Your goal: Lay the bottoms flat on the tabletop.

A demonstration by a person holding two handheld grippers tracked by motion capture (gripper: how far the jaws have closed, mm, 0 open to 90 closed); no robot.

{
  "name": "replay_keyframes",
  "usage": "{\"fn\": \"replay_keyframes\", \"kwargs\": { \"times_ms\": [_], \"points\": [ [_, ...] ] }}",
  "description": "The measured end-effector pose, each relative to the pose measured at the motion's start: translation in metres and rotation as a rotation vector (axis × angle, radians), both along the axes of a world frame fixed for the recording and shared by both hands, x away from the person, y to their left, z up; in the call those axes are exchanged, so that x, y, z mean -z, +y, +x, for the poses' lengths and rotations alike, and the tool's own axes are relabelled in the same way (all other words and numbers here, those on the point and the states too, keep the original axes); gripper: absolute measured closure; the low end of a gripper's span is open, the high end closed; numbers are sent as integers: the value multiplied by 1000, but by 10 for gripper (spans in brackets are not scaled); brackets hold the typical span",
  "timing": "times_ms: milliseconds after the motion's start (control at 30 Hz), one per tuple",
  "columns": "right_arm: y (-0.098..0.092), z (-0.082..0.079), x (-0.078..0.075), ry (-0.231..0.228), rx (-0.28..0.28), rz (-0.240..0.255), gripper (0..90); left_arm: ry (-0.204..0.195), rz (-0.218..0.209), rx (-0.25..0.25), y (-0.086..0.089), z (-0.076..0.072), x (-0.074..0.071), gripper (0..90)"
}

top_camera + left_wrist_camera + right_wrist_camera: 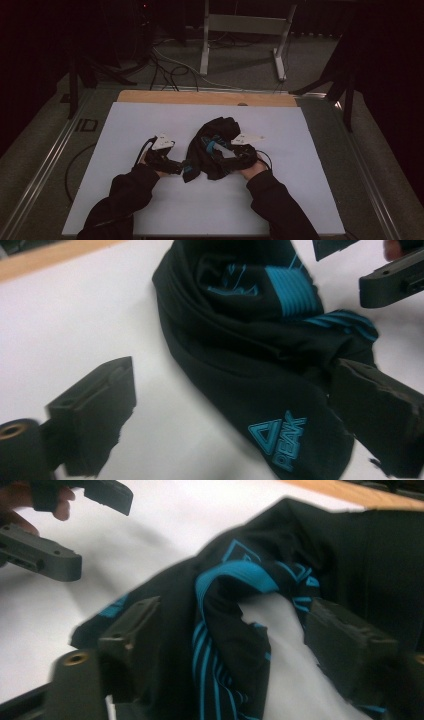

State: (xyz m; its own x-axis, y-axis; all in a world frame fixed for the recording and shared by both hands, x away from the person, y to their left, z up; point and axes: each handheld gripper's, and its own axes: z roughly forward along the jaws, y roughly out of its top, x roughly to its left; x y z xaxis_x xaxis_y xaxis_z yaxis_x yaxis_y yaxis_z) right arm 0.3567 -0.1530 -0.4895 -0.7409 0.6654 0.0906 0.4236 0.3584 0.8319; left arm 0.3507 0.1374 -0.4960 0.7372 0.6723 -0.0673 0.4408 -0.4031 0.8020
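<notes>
Two tongs work at one crumpled black garment (212, 147) with turquoise stripes and a turquoise logo, which lies bunched near the middle of the white counter (125, 125), between the person's two hands; beyond the white sheet a strip of bare wood (200, 98) edges the far side of the counter.

From the high view, the left tongs (172, 167) sit at the garment's left edge, by its lower end, and the right tongs (227, 162) lie against its right side; both dark sleeves (127, 192) come in from the bottom.

In the left gripper view, the left tongs (232, 415) stand spread; one jaw hovers over bare white counter beside the cloth, the other sits at the cloth's edge near the printed logo (280, 440), and the fabric lies between them unpinched; whether that jaw touches the cloth I cannot tell; the right tongs' jaws show at the top right corner, apart from each other.

In the right gripper view, the right tongs (232, 645) also stand spread, with a fold of striped cloth (215, 645) and a patch of white counter between the jaws; the left jaw lies over black fabric, the right jaw at the garment's edge; no pinch shows; the left tongs appear at the top left, jaws apart.
</notes>
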Motion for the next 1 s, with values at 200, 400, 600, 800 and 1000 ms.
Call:
{"fn": "replay_keyframes", "kwargs": {
  "times_ms": [200,400,600,800,1000],
  "points": [
    [1,6,16,35,5,-46,432,79,17,-11,-5,8,13,204],
    [4,7,27,77,-12,-101,584,130,53,-21,-12,14,20,357],
    [3,5,26,77,-20,-110,806,164,90,9,-19,17,22,543],
    [1,3,23,53,-32,-131,829,174,101,-7,-23,18,22,849],
    [-6,2,21,41,-14,-137,834,163,124,-28,-19,18,16,900]
  ]
}}
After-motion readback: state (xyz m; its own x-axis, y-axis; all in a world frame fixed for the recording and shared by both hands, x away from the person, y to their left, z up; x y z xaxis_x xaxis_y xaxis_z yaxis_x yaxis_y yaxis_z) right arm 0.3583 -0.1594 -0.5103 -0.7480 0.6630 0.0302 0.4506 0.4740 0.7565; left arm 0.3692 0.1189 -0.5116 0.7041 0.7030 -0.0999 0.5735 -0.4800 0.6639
